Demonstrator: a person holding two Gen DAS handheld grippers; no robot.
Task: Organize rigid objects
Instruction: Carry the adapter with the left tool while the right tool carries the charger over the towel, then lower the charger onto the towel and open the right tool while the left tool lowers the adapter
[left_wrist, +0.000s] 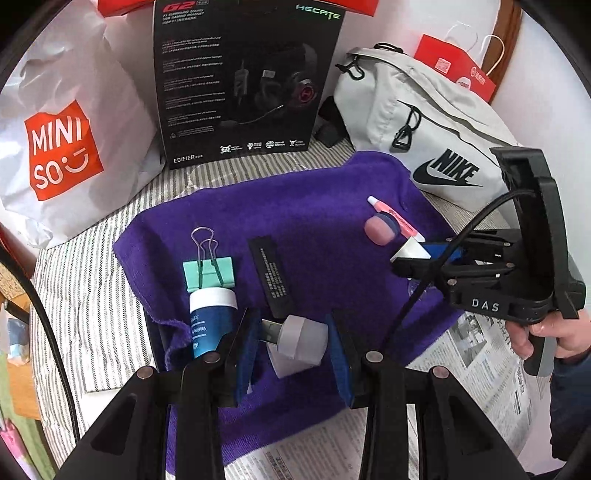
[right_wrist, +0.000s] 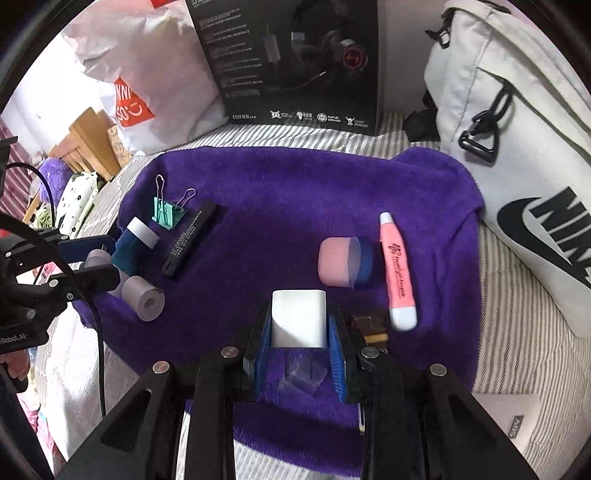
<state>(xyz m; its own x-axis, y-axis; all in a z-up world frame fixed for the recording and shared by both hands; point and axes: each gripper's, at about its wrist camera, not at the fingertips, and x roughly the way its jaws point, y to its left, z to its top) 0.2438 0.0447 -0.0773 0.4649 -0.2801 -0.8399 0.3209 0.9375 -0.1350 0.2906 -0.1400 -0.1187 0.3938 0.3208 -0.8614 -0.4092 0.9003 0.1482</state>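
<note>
- Between the blue pads of the left tool (left_wrist: 291, 345) sits a small white USB adapter (left_wrist: 301, 341), its metal plug pointing to the left pad; the tool is clenched on it, though the hold looks loose on the plug side.
- Right tool (right_wrist: 299, 332) is clenched on a white charger block (right_wrist: 299, 317); in the right wrist view its two prongs hang down over a small clear plastic piece (right_wrist: 301, 378) that lies on the cloth.
- Just beside the left tool, a blue tube with a white cap (left_wrist: 212, 321) lies touching a mint binder clip (left_wrist: 208, 275); a black flat stick with print (left_wrist: 271, 275) is next to them.
- Farther out, near the right tool, a pink and blue jar (right_wrist: 345, 264) lies on its side beside a pink pen (right_wrist: 397, 269).
- All of this rests on a purple towel (left_wrist: 314, 192) over a striped bed cover (left_wrist: 92, 295), with newspaper (left_wrist: 480, 343) at the near edge.
- Risk, in my judgement: the adapter is held by a rounded body, so it could turn or slip out if the hand tilts.
- The soft towel may let the jar roll if the right tool bumps it, and both tools are near each other, so the cable could catch.
</note>
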